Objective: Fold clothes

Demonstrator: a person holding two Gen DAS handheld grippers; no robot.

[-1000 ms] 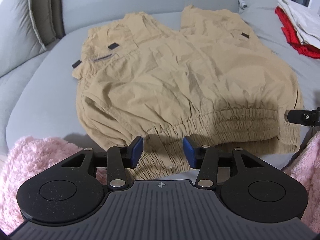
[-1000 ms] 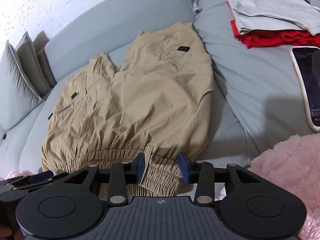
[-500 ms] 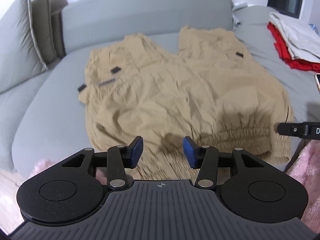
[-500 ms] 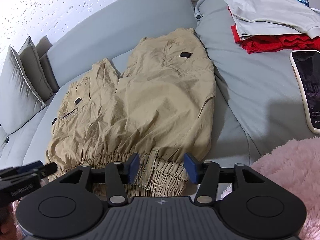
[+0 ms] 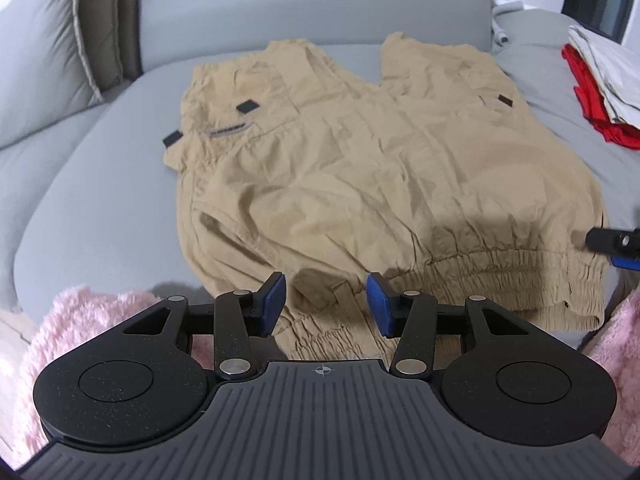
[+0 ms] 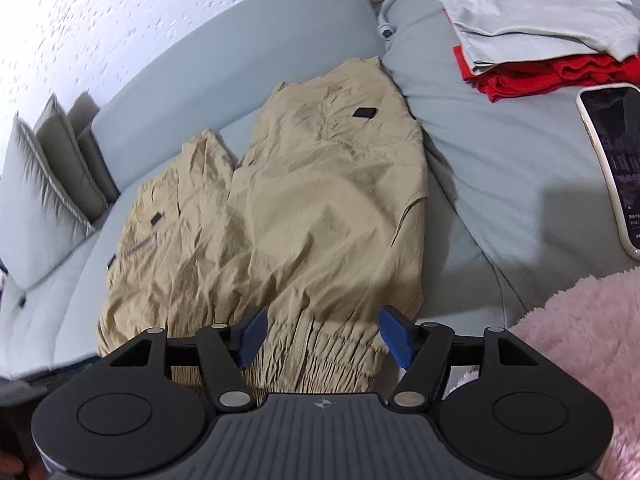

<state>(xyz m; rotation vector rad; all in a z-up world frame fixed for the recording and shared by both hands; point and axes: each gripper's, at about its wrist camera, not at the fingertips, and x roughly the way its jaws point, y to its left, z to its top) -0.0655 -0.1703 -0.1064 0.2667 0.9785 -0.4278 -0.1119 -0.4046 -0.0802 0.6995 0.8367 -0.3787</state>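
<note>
I am holding my left gripper [image 5: 326, 306] and right gripper [image 6: 322, 338] spread, empty, over the waistband of the khaki trousers [image 5: 360, 184].

Trousers [image 5: 360, 184] spread flat on sofa [image 5: 100, 184], waistband nearest. Cushions [image 5: 44, 40] behind at left. Stacked folded clothes [image 6: 532, 36] behind at right, phone [image 6: 616, 160] lying in front of them.

Black grippers, blue fingers [image 5: 275, 304] (silver rivets), pink fleece

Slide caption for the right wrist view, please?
Open right gripper poised at the waistband of tan shorts spread on a grey sofa.
</note>
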